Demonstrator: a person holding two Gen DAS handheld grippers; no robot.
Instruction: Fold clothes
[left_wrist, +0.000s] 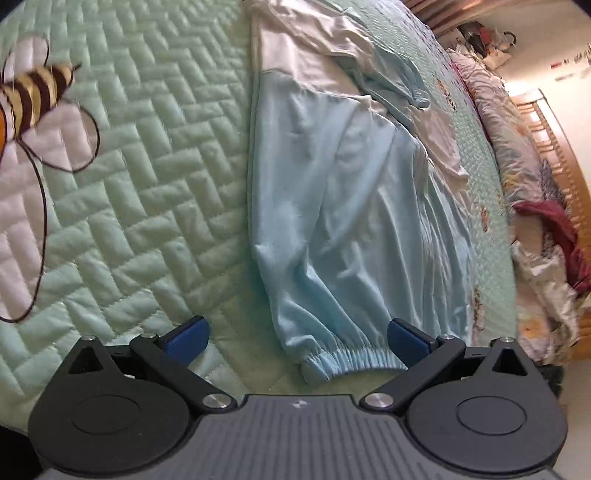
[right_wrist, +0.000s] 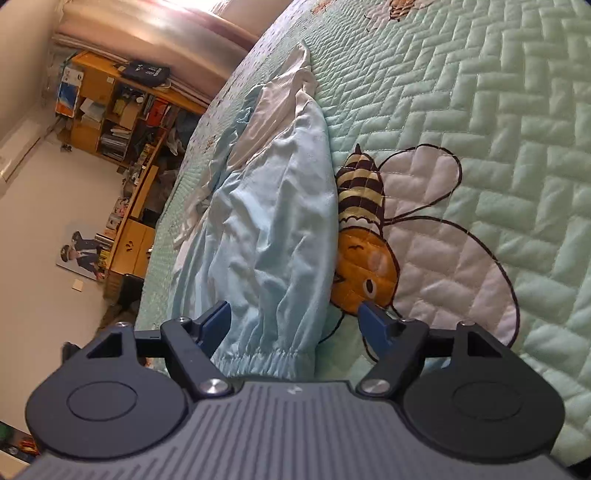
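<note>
A light blue and white garment (left_wrist: 332, 206) lies stretched along the mint quilted bedspread (left_wrist: 155, 155), its gathered elastic cuff (left_wrist: 351, 360) nearest me. My left gripper (left_wrist: 295, 336) hovers open just short of that cuff, the right blue pad (left_wrist: 406, 338) beside the cuff's edge, the left pad (left_wrist: 188, 336) over bare quilt. In the right wrist view the same garment (right_wrist: 269, 236) runs away from me, and my right gripper (right_wrist: 293, 325) stands open with the elastic cuff (right_wrist: 266, 360) lying between its spread pads, nothing gripped.
A bee picture (right_wrist: 365, 229) is stitched into the quilt beside the garment. A rumpled floral duvet (left_wrist: 517, 177) with a red cloth lies along the bed's far side. Wooden shelves (right_wrist: 122, 122) full of clutter stand against the wall past the bed.
</note>
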